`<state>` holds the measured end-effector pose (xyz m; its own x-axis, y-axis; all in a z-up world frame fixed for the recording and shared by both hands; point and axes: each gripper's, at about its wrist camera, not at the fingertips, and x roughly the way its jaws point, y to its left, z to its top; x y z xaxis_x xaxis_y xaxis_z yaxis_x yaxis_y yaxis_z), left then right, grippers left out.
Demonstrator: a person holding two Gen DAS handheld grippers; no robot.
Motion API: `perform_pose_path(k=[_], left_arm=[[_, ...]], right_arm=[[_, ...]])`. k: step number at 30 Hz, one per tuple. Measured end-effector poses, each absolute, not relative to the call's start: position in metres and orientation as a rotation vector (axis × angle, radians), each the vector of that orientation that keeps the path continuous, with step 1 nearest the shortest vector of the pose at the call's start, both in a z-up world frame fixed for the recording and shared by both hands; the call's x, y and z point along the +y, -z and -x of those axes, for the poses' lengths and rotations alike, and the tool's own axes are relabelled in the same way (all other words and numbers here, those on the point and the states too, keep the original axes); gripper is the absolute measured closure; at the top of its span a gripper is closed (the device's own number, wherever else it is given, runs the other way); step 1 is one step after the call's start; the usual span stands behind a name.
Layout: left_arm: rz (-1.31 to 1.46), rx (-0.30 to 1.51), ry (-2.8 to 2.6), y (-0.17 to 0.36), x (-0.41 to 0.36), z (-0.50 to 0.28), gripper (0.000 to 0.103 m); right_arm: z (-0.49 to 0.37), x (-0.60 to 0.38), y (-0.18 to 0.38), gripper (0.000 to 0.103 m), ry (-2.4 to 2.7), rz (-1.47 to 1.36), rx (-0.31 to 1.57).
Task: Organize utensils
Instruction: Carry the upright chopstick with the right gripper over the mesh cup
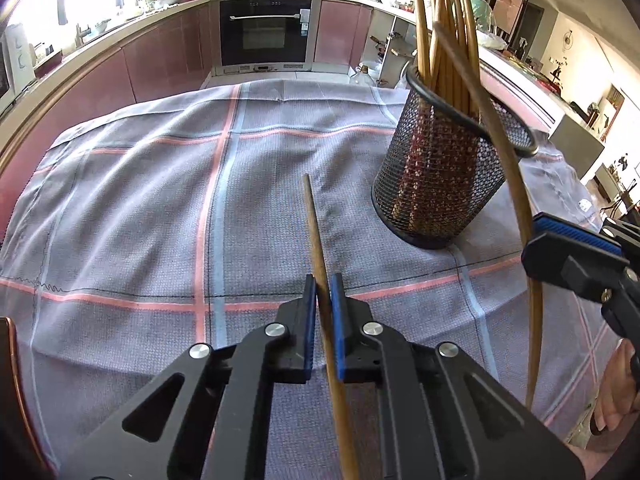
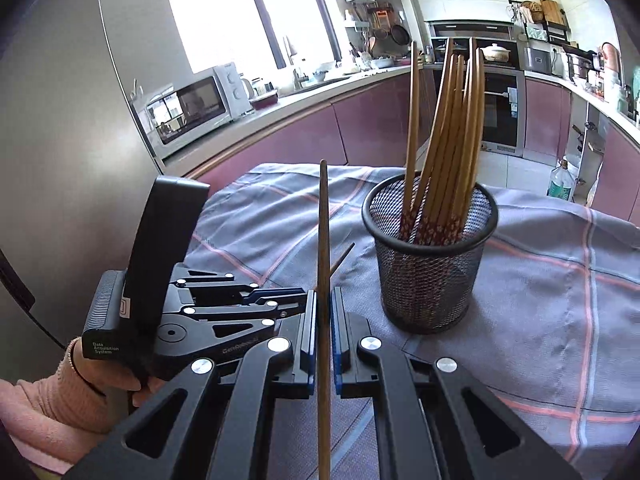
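Observation:
A black mesh cup [image 1: 440,168] stands on the checked cloth, holding several brown chopsticks [image 1: 444,20]; it also shows in the right wrist view [image 2: 430,272]. My left gripper [image 1: 323,284] is shut on one chopstick [image 1: 314,224], which points forward above the cloth, left of the cup. My right gripper [image 2: 324,296] is shut on another chopstick [image 2: 323,220], held upright left of the cup. In the left wrist view the right gripper [image 1: 576,248] holds that chopstick [image 1: 516,184] beside the cup's rim. The left gripper [image 2: 248,300] shows at left in the right wrist view.
A grey cloth with pink and blue stripes [image 1: 160,208] covers the table. Behind it stand purple kitchen cabinets, an oven [image 1: 266,32] and a microwave [image 2: 192,108]. A plastic bottle [image 2: 562,180] stands on the floor at right.

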<state>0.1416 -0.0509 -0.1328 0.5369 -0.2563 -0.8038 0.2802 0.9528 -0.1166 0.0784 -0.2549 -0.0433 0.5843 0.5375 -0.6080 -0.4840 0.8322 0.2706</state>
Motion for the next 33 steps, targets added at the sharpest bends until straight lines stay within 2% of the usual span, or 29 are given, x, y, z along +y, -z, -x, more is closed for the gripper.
perform_pose_path(k=[33], left_arm=[[0.133, 0.62, 0.527, -0.008, -0.018, -0.083, 0.096]], right_arm=[[-0.066, -0.3, -0.028, 0.098, -0.549, -0.124, 0.474]])
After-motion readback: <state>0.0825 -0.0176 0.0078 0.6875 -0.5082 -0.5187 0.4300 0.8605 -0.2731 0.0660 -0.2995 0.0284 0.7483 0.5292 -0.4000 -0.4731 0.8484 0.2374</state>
